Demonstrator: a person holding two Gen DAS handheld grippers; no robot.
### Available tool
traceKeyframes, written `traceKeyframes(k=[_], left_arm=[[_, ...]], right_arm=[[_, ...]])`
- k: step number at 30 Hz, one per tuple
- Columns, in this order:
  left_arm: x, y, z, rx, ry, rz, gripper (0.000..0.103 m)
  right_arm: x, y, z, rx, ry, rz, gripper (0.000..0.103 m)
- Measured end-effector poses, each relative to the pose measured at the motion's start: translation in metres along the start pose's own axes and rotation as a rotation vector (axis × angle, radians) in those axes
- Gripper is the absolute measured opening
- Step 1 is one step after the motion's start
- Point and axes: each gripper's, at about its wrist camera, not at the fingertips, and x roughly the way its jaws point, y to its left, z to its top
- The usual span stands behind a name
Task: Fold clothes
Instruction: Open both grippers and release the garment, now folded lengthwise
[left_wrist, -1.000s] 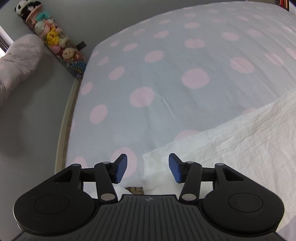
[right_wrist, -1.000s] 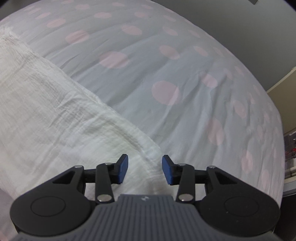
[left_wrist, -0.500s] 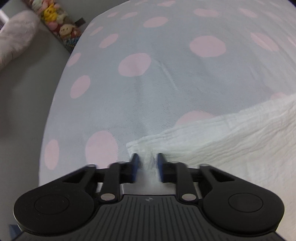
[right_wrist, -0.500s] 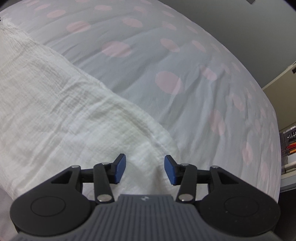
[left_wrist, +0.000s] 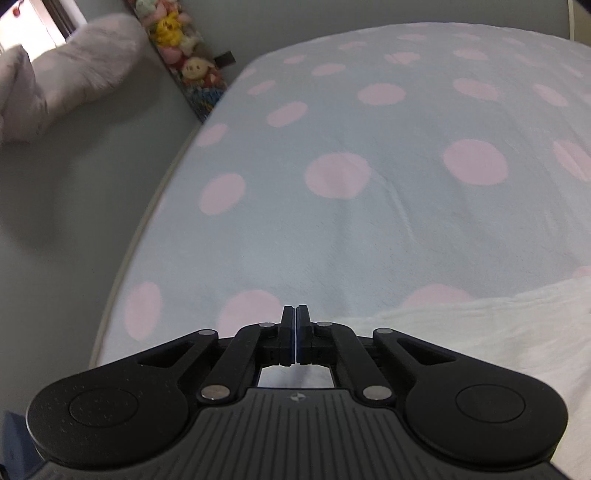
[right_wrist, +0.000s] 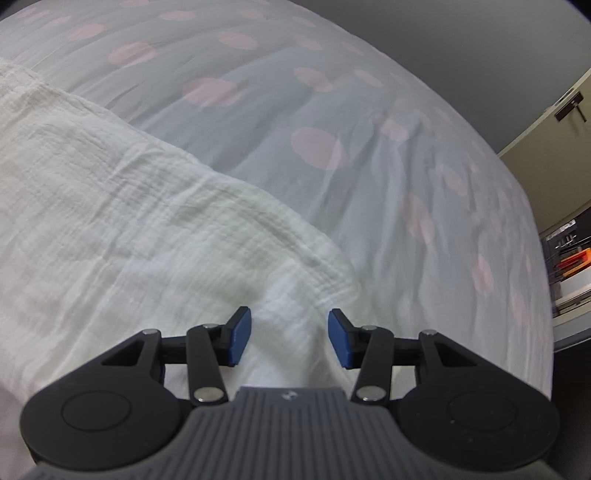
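The white garment (right_wrist: 140, 229) lies on the bed (left_wrist: 369, 221), whose sheet is grey-blue with pink dots. The left claw (left_wrist: 296, 334) is clenched, pads pressed together; the cloth's edge runs under it, but whether any fabric is pinched I cannot tell. The right claw (right_wrist: 289, 336) is released, straddling the garment's near corner. Ahead, bare sheet stretches to the bed's edge beside the grey floor (left_wrist: 74, 206).

I find no readable words, numbers or brand names in either wrist view. The only mark I can make out is a small round emblem moulded on the left gripper (left_wrist: 296, 332) body and on the right gripper (right_wrist: 290, 334) body, too small to read.
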Motion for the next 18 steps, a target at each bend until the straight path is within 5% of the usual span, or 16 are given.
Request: traceKeyframes(k=[2, 6, 13, 18], left_arm=[[-0.011, 0.004, -0.002, -0.008, -0.001, -0.033, 0.005], [-0.034, 0.011, -0.007, -0.025, -0.003, -0.1, 0.043], [-0.048, 0.012, -0.02, -0.06, 0.037, -0.141, 0.046], [-0.03, 0.006, -0.027, -0.033, 0.08, -0.091, 0.046]], right_arm=[[-0.011, 0.0, -0.003, 0.038, -0.005, 0.005, 0.05], [-0.033, 0.006, -0.015, 0.174, -0.053, 0.039, 0.05], [-0.051, 0.054, -0.039, 0.386, -0.116, 0.099, 0.051], [-0.05, 0.086, -0.04, 0.467, -0.161, 0.119, 0.053]])
